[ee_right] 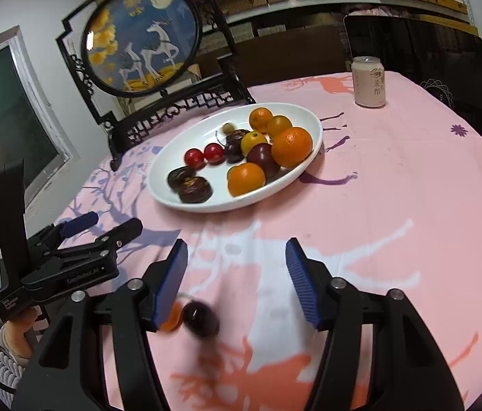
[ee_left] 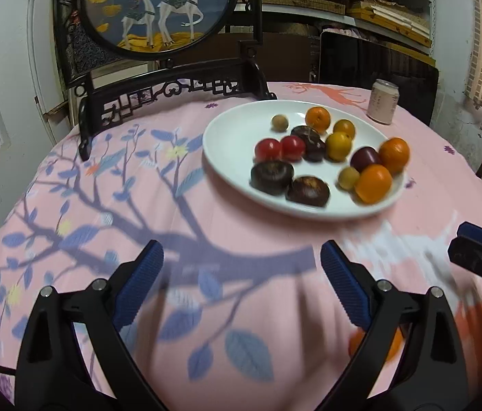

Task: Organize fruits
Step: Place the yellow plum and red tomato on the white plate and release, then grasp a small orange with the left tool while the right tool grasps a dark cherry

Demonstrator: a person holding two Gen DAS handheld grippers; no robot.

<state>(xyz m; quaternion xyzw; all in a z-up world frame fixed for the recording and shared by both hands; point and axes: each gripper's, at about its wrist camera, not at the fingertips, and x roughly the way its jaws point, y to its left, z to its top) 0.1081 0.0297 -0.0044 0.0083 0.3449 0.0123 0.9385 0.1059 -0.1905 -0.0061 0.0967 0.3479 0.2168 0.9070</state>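
You're at the pick-up step, I'd say: most of the fruit already sits on the white plate (ee_right: 313, 137), and two pieces are left out on the counter (ee_right: 412, 205), well short of the plate on your side.

The dark plum (ee_right: 201, 318) lies loose on the cloth between the right gripper (ee_right: 237, 281) fingers, closer to the left finger and back near its base, touching neither pad. Those fingers are spread with nothing held. A small orange fruit (ee_right: 172, 318) sits right beside the plum, half hidden behind that same finger.

The left gripper (ee_left: 241, 284) is wide apart and empty too, hovering over bare cloth short of the plate.

Next move probably needs you to center the plum between the pads before squeezing; it's round, so it could roll off.
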